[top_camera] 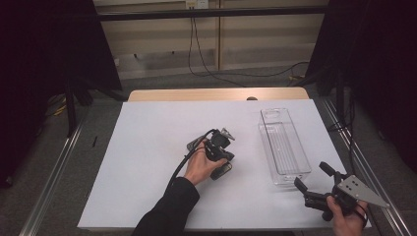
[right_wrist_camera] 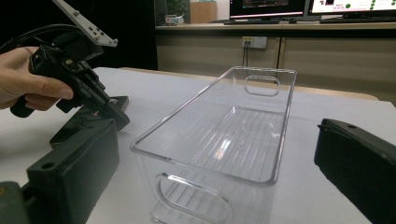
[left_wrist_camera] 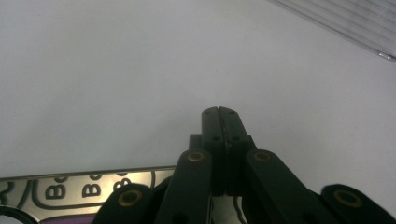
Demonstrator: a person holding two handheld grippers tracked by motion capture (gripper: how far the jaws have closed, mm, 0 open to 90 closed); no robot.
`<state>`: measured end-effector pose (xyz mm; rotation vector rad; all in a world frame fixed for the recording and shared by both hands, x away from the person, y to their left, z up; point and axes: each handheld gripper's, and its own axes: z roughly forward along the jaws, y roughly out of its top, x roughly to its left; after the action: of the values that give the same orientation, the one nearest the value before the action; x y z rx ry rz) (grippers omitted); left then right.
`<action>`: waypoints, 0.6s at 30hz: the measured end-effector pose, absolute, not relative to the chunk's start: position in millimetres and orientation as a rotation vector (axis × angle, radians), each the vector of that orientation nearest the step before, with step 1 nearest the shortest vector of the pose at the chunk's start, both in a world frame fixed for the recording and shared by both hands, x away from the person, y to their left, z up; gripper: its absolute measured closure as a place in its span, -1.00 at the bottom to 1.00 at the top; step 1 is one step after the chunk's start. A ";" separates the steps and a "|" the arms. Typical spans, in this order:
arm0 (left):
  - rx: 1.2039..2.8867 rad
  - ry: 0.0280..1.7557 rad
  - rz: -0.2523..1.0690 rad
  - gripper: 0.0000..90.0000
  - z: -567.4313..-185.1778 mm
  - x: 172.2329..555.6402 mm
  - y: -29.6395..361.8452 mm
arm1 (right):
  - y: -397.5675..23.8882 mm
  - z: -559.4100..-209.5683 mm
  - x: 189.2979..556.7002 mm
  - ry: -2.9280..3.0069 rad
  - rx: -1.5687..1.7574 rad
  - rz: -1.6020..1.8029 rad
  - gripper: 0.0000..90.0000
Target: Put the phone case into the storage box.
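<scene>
Flat dark packet (top_camera: 222, 169) lying near middle of desk (top_camera: 147, 147), under left gripper (top_camera: 227, 158); printed letters visible on its face (left_wrist_camera: 88, 189). Long axis hard telling, packet mostly hidden by hand. Left gripper pressing down on packet, jaws closed together, gripping nothing. Clear bin (top_camera: 283, 145) sitting empty toward right edge, long axis running near-to-far. Right gripper (top_camera: 314, 179) waiting at near right corner, jaws spread wide, facing bin (right_wrist_camera: 219, 144). Judging: packet not yet lifted; grasping and moving remaining.
</scene>
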<state>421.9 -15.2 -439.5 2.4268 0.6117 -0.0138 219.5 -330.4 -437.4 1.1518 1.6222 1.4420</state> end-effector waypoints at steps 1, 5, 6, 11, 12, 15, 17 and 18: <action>2.436 0.609 -0.012 1.00 -440.3 421.9 -14.6 | -330.5 -437.4 219.5 1.621 1.153 1.442 -1.00; 2.418 0.605 -0.024 1.00 -442.5 420.6 -9.5 | -330.9 -437.4 219.3 1.621 1.154 1.441 -1.00; 2.416 0.605 -0.023 1.00 -442.7 420.0 -9.0 | -330.9 -437.5 219.4 1.621 1.154 1.440 -1.00; 2.424 0.593 -0.019 1.00 -442.2 417.8 -6.2 | -330.5 -437.4 219.3 1.621 1.155 1.446 -1.00; 2.426 0.590 -0.017 1.00 -442.2 417.5 -5.3 | -330.5 -437.3 219.2 1.619 1.157 1.447 -1.00; 2.416 0.597 -0.018 1.00 -442.8 415.5 -3.3 | -330.9 -437.4 219.2 1.621 1.154 1.445 -1.00; 2.390 0.623 -0.025 1.00 -443.7 412.8 -2.6 | -330.8 -437.4 219.3 1.621 1.155 1.444 -1.00; 2.403 0.605 -0.027 1.00 -443.2 412.2 -0.7 | -330.8 -437.5 219.3 1.622 1.153 1.443 -1.00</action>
<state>412.2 -0.7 -443.2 2.4029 0.6055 -0.0265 219.3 -330.8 -437.5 1.1535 1.6220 1.4432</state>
